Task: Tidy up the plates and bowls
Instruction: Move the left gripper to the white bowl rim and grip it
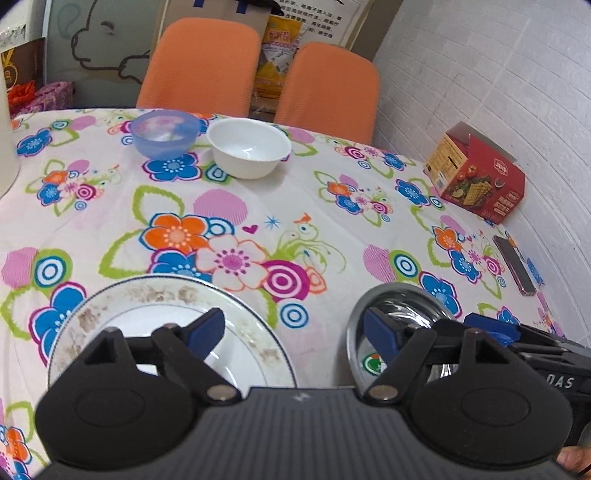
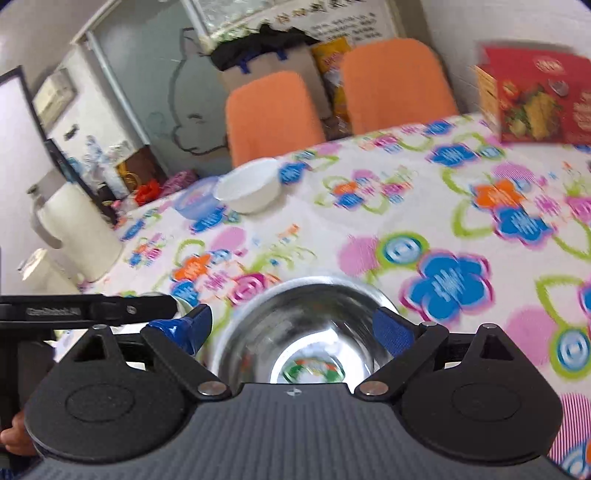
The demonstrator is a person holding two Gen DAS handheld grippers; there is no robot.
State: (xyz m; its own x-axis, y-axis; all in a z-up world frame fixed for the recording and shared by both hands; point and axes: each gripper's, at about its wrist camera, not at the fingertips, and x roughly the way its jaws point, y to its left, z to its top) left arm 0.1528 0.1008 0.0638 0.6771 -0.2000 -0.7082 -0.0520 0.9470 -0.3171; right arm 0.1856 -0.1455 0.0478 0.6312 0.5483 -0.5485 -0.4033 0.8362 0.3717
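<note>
While agape, jaws astride steel bowl [image 2: 303,332]

- The letters "DAS" stand in white on the black body of the right gripper [image 1: 491,332], at four o'clock in the left wrist view.
- Print on the red box [image 1: 476,177] and wall poster [image 1: 317,14] is too small to read.

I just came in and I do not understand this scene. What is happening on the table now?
A person holds a pair of tongs in each hand over a table with a flowered cloth. The left tongs are open, near a white plate with brown marks on its rim. The right tongs are open around a steel bowl and do not grip it yet. Farther away, a white bowl and a blue bowl stand side by side. Nothing is stacked so far.
</note>
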